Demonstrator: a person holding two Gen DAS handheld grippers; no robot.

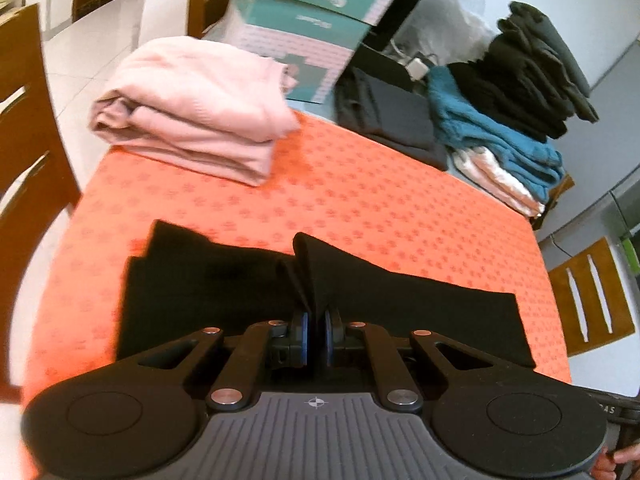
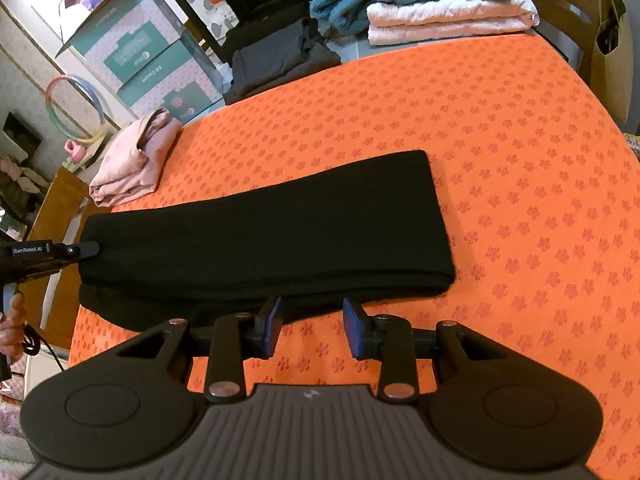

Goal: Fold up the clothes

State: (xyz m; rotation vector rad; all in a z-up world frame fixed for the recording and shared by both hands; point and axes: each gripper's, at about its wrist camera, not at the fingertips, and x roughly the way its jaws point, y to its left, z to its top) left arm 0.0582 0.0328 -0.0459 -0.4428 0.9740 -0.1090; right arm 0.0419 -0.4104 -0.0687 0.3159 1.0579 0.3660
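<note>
A black garment (image 2: 272, 236) lies folded into a long band on the orange patterned table cover (image 2: 500, 152). My left gripper (image 1: 316, 334) is shut on the garment's left end, pinching a raised ridge of the black cloth (image 1: 316, 272). It also shows in the right wrist view (image 2: 86, 249) at the band's left end. My right gripper (image 2: 312, 328) is open and empty, just off the garment's near edge, above the cover.
A folded pink sweater (image 1: 196, 120) lies at the far left of the table. A dark grey garment (image 1: 392, 120) and a stack of teal, white and black clothes (image 1: 516, 120) sit at the back. Teal boxes (image 1: 316, 20) stand behind. Wooden chairs (image 1: 24, 128) surround the table.
</note>
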